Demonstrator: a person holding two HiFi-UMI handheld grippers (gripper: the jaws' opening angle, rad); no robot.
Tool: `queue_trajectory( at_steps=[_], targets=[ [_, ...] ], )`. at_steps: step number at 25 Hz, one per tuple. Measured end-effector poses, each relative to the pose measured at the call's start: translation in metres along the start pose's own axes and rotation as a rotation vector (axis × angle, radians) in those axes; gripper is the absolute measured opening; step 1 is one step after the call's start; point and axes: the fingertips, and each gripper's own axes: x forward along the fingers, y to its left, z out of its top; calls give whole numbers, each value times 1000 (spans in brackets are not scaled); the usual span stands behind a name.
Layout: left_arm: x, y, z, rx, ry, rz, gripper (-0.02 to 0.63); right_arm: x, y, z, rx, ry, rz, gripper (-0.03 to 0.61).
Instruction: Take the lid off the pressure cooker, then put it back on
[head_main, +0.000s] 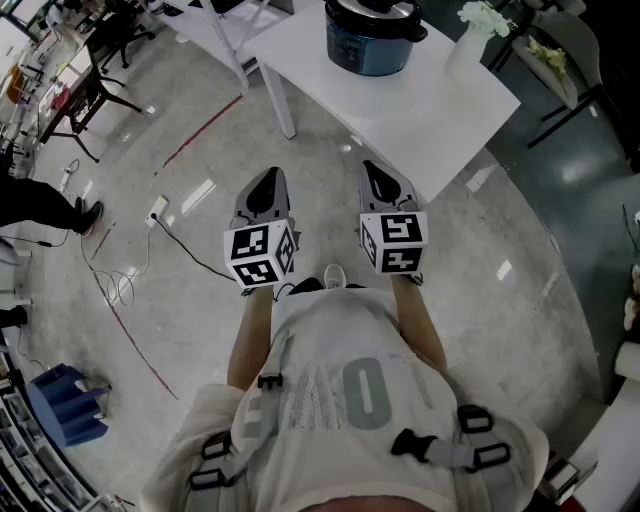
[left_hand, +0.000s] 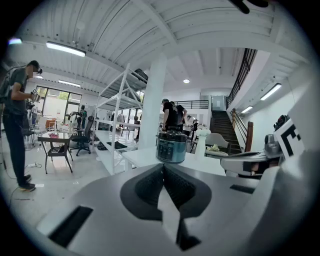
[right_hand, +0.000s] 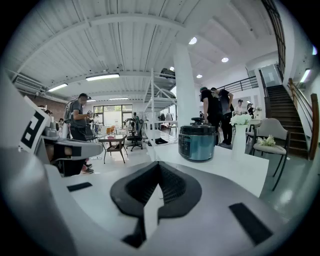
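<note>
L gripper & R gripper both shut, empty, well short of pressure cooker: best step in, open jaws, grip lid squarely.

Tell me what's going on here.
A person stands a little short of the white table, holding a gripper in each hand. The left gripper and right gripper are both shut and empty, side by side over the floor. The pressure cooker sits on the table with its lid on, untouched.

Glossy grey floor, white shelving
</note>
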Motion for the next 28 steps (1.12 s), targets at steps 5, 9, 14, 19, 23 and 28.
queue_trajectory(
  at_steps=[5,9,14,19,23,28],
  targets=[
    [4,2,-2,-8,3,-13,17,3,5,-3,-12,1,18,8],
    [7,-5,-2,-3,2,-48,17,4,-1,-3,1,1,11,8],
    [14,-1,0,-9,-4,-48,17,9,-7,-5,42,4,3,8],
    [13,2,-1,-34,-6,-43,17,6,-12,-10,40,13,-5,8],
    [19,3,-5,-55,-10,-47,17,12,-17,-12,28,19,-5,8],
    [37,0,5,-62,-27,-72,17,26,-27,-2,27,11,-12,8]
  ],
)
